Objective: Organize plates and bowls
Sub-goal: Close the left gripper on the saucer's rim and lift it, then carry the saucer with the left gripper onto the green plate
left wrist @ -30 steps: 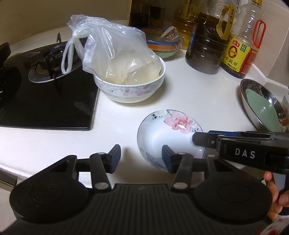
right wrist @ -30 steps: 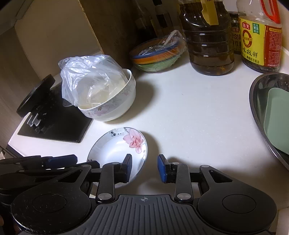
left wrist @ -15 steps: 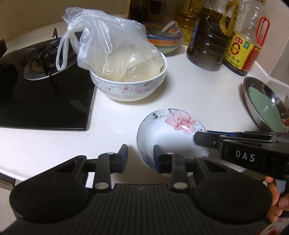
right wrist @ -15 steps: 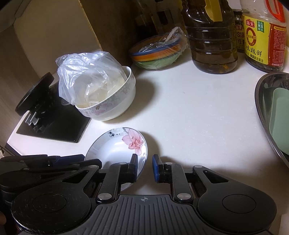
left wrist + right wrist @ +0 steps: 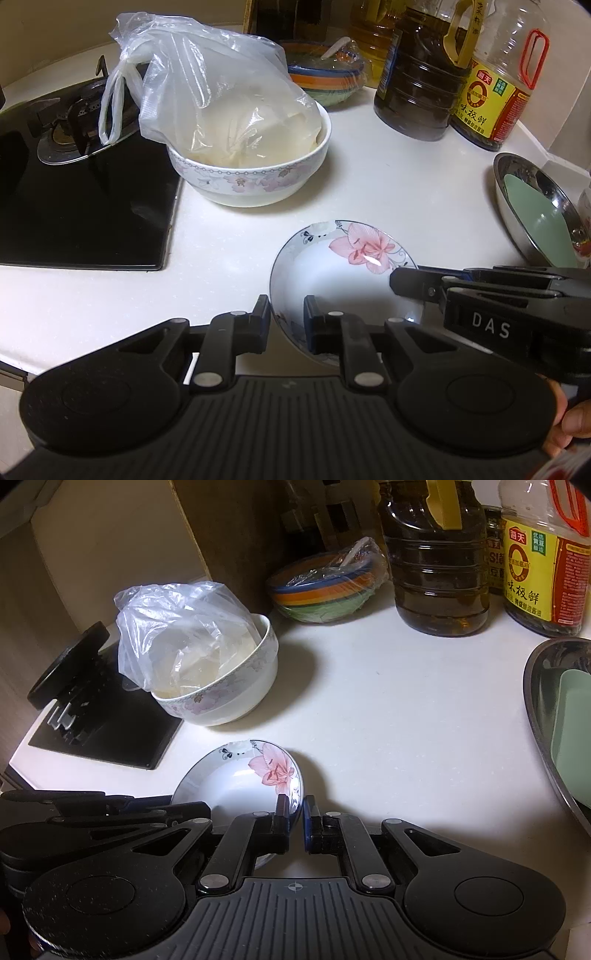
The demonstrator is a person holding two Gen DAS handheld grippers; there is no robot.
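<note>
Grip: small white flower-painted ceramic dish (image 5: 343, 280) is being pinched at opposite rims by left tool (image 5: 286, 321) and right tool (image 5: 293, 821).
Advice: both sides are best raised level off the white bench (image 5: 388, 184).

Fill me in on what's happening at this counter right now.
A person is holding a gripper in each hand, and both have just closed their jaws on the rim of the small flowered dish on the white counter. The left gripper pinches the near-left edge and the right gripper the opposite edge. The dish appears not yet lifted. Behind it, the big bowl with a plastic bag sits untouched beside the stove.
</note>
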